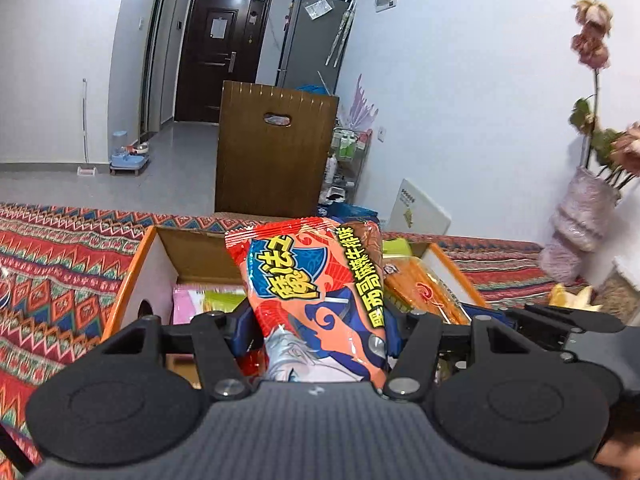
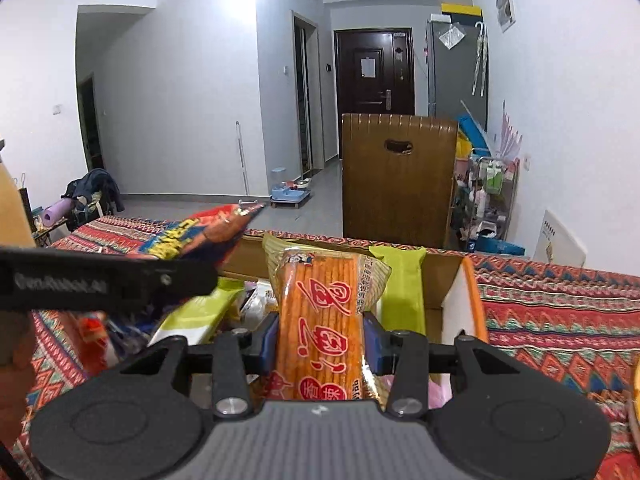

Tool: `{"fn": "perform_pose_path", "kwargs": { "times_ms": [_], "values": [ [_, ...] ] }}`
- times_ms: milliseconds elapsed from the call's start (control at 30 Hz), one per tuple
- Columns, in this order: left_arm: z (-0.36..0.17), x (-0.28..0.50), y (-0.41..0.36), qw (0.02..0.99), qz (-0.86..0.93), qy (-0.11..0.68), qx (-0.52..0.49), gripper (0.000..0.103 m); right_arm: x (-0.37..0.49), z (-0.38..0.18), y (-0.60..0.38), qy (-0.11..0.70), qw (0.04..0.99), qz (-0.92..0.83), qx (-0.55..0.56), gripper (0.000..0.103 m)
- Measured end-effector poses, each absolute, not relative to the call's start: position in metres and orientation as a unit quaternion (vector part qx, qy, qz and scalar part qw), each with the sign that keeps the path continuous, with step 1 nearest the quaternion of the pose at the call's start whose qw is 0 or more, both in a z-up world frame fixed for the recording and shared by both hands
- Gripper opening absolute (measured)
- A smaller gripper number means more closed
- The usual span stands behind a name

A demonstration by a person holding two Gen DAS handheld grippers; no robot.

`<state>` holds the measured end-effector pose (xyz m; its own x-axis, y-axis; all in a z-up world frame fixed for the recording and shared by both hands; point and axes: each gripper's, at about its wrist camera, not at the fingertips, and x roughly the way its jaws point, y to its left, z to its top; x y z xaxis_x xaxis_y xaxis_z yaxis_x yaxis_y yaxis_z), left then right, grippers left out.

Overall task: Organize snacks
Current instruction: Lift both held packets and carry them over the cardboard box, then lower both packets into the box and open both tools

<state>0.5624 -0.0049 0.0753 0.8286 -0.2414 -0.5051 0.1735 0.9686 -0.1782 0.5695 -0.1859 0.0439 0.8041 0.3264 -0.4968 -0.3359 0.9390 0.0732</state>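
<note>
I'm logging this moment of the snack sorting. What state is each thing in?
Left tool: shut on the red snack bag.
Red snack bag: sealed, held above the box.
Right tool: shut on the orange snack pack.
Orange snack pack: sealed, held above the box.
Cardboard box: open on top, packets inside.
Dark door: closed.

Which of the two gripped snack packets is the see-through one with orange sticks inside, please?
The orange stick packet in the right gripper; the left gripper holds an opaque red-and-blue printed bag.
</note>
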Motion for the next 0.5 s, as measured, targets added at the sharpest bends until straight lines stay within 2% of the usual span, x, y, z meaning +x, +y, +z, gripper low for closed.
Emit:
{"fn": "perform_pose_path", "kwargs": {
  "times_ms": [267, 367, 433, 500],
  "values": [
    [0.041, 0.601, -0.007, 0.941, -0.1, 0.318, -0.065, 0.06, 0.602, 0.019, -0.182, 0.287, 0.943, 0.17, -0.011, 0.042],
    [0.038, 0.6, -0.009, 0.94, -0.101, 0.32, -0.054, 0.064, 0.602, 0.014, -0.176, 0.293, 0.941, 0.167, -0.028, 0.05],
    [0.037, 0.599, -0.01, 0.938, -0.11, 0.324, -0.05, 0.072, 0.602, 0.01, -0.173, 0.303, 0.936, 0.175, -0.034, 0.057],
    [0.036, 0.597, -0.013, 0.938, -0.118, 0.324, -0.044, 0.074, 0.603, 0.008, -0.17, 0.31, 0.934, 0.177, -0.031, 0.059]
  ]
}}
